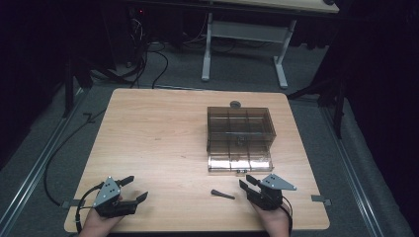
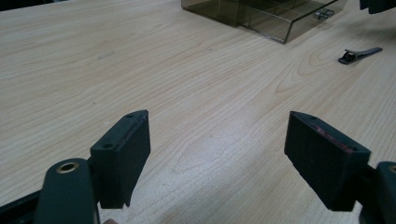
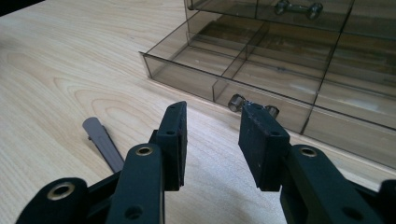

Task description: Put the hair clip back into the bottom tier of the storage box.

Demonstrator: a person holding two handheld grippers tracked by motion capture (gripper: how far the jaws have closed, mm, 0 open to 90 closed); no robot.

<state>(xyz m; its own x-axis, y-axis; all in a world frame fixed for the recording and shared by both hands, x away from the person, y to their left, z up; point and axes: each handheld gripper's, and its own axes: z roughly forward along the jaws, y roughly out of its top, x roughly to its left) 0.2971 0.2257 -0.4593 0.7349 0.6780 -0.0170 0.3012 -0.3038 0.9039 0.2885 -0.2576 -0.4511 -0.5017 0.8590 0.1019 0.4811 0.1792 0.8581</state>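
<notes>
The wooden table (image 1: 163, 143) carries a smoky clear drawer box (image 1: 240, 127) right of centre with its lower drawer (image 1: 240, 161) pulled out toward the near edge, the left gripper (image 1: 134, 188) spread wide at near left, the right gripper (image 1: 245, 183) partly spread just short of the drawer's handle (image 3: 252, 105), and a dark hair clip (image 1: 223, 194) lying near, just left of the right gripper.

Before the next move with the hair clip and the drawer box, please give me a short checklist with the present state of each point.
1. Left gripper open, holding nothing: ok.
2. Right gripper open, holding nothing: ok.
3. Hair clip lies free on the table, beside the right gripper: ok.
4. Lower drawer of the drawer box pulled out: ok.
5. Its compartments look empty: ok.
6. Upper drawer fully shut: cannot tell.
</notes>
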